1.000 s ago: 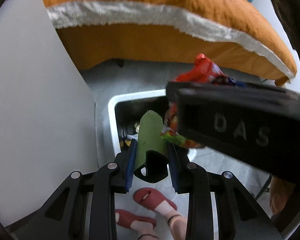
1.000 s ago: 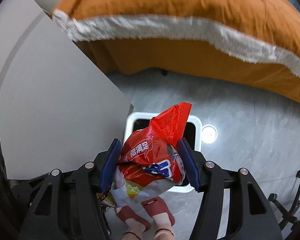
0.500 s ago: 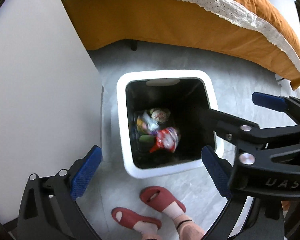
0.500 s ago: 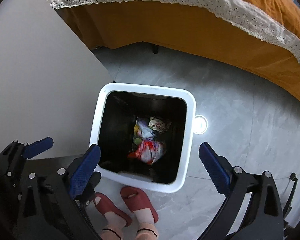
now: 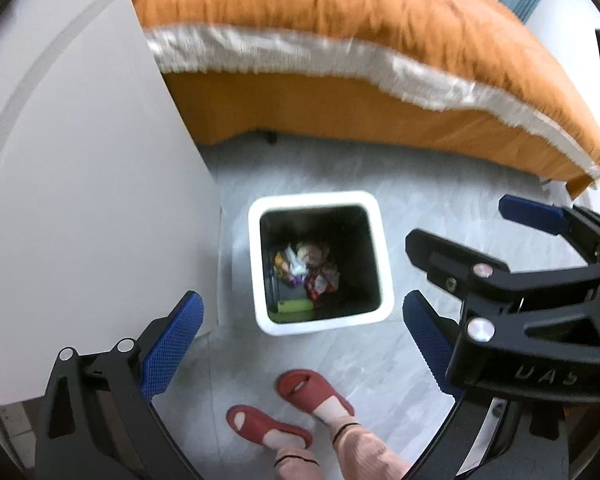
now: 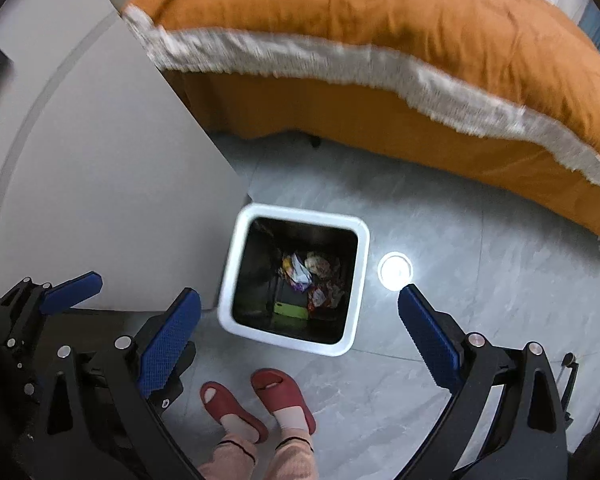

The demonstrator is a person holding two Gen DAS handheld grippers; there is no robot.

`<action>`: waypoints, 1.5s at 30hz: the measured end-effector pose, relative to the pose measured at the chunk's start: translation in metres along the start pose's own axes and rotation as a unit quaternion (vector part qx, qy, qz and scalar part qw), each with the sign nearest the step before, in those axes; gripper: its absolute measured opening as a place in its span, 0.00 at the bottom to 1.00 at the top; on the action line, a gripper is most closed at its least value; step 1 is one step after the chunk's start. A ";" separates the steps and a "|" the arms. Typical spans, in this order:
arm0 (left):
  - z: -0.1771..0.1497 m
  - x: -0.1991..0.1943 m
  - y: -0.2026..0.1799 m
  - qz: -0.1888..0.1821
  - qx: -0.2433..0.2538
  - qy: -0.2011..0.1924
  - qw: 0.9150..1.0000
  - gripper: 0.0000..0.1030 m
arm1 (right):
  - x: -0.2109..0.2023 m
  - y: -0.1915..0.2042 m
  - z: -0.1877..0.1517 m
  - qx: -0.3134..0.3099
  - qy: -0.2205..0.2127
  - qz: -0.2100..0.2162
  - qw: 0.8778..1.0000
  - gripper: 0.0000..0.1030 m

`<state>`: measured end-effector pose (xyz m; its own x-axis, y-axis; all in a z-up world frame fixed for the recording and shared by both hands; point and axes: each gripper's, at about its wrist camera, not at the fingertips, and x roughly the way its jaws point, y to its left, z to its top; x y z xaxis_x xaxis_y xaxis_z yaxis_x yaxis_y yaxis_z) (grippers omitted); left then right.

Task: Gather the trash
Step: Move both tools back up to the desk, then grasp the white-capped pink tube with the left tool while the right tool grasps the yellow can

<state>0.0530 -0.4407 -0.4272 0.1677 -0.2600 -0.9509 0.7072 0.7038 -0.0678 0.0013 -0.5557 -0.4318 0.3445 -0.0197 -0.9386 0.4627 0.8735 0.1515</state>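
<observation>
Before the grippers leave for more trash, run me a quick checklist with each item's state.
1. Left gripper jaws wide, nothing between them: ok.
2. Right gripper jaws wide, nothing between them: ok.
3. Green item lies inside the bin: ok.
4. Red snack wrapper lies inside the bin, among other wrappers: ok.
5. No trash on the floor around the bin: ok for the part in view.
6. More trash left elsewhere in the room: cannot tell.

Home bedroom. Bed (image 6: 380, 20) with orange cover and white fringed trim; grey marbled tile floor (image 6: 480, 280); small white waste bin (image 6: 236, 256) beside white furniture panel (image 6: 100, 160); person in red slippers (image 6: 284, 396).
</observation>
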 end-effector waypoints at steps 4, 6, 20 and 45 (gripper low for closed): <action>0.015 -0.068 -0.006 0.002 0.001 -0.049 0.999 0.95 | -0.067 0.008 0.010 -0.004 -0.046 0.008 0.999 0.95; 0.021 -0.101 -0.009 0.009 0.002 -0.076 0.997 0.95 | -0.102 0.012 0.016 -0.003 -0.072 0.016 0.997 0.95; 0.012 -0.293 0.056 0.112 -0.075 -0.221 0.966 0.95 | -0.256 0.100 0.064 -0.093 -0.208 0.111 0.967 0.95; -0.113 -0.369 0.285 0.250 -0.312 -0.224 0.889 0.95 | -0.251 0.332 0.047 -0.316 -0.172 0.201 0.911 0.95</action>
<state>0.1151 -0.0700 -0.1295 0.7096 0.0493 -0.7029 -0.0275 0.9987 0.0423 0.1065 -0.2831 -0.1312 0.6687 0.3073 -0.6771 -0.2830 0.9473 0.1504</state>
